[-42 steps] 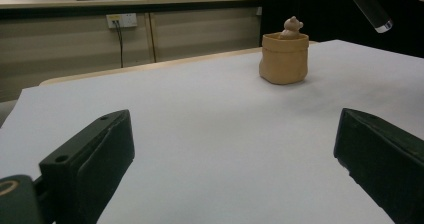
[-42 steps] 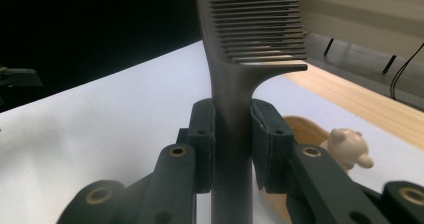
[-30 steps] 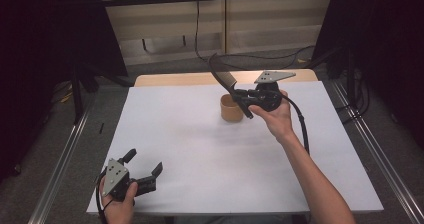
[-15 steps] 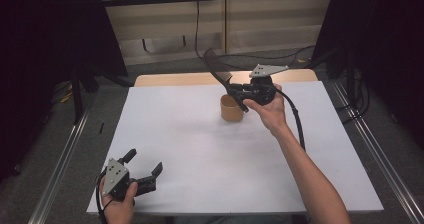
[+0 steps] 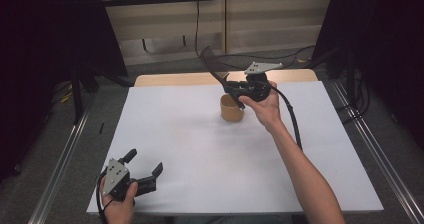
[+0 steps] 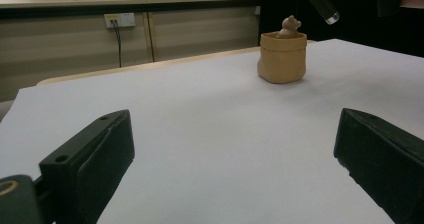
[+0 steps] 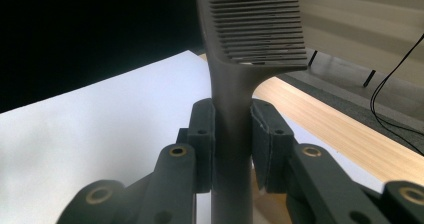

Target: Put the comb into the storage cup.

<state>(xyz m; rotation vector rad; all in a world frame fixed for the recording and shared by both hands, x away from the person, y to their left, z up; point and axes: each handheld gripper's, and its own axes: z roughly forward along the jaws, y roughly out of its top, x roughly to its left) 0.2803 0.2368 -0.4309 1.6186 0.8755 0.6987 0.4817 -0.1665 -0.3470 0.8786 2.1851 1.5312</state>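
Right claw (image 5: 235, 90) clenched on a dark comb (image 7: 252, 29), held by its handle in the air just above the tan pouch (image 5: 231, 109) at the far middle of the counter (image 5: 200, 149). Left claw (image 5: 150, 176) released and empty, resting at the near left corner. Apparent step: bringing the comb to the pouch. Next: tilt the handle end down, line it up beside the small bear figure (image 6: 289, 26) inside, then lower.
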